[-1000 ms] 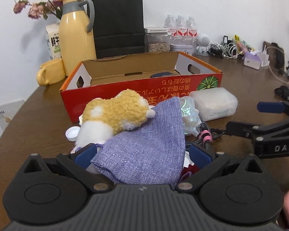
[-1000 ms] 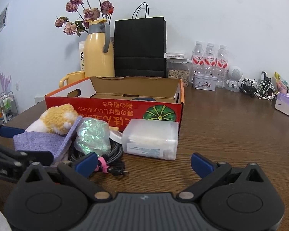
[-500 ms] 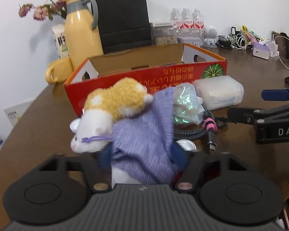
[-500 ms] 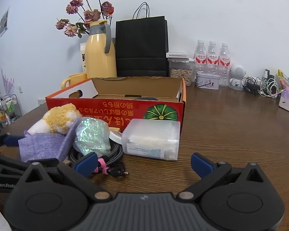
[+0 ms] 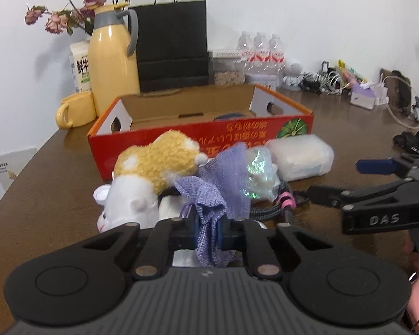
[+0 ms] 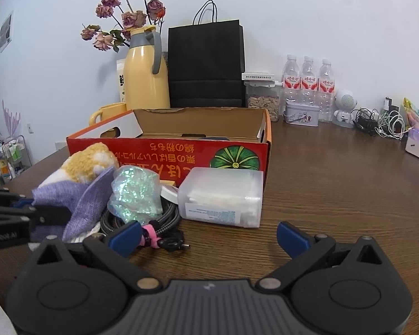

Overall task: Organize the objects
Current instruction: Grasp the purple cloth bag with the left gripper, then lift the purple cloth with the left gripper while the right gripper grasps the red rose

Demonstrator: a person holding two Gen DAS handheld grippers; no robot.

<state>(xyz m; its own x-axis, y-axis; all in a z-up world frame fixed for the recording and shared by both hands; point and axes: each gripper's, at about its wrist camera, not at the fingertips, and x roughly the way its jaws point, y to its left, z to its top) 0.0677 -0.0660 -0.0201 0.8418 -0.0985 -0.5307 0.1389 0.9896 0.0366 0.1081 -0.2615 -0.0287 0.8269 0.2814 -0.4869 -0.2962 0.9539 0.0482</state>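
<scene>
We see the left gripper [image 5: 206, 236], jaws just closed, pinching the purple cloth pouch [image 5: 218, 192]; plush toy [image 5: 153, 167] at ten o'clock, red box [image 5: 201, 134] at twelve. The right gripper [image 6: 209, 237] stands spread, empty.

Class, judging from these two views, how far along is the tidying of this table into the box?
Done: little; the red box shows only one dark item inside. In hand: the left gripper has just closed on the purple pouch; the right gripper is open. Left: plush toy, glittery packet, cable, plastic case lie outside.
</scene>
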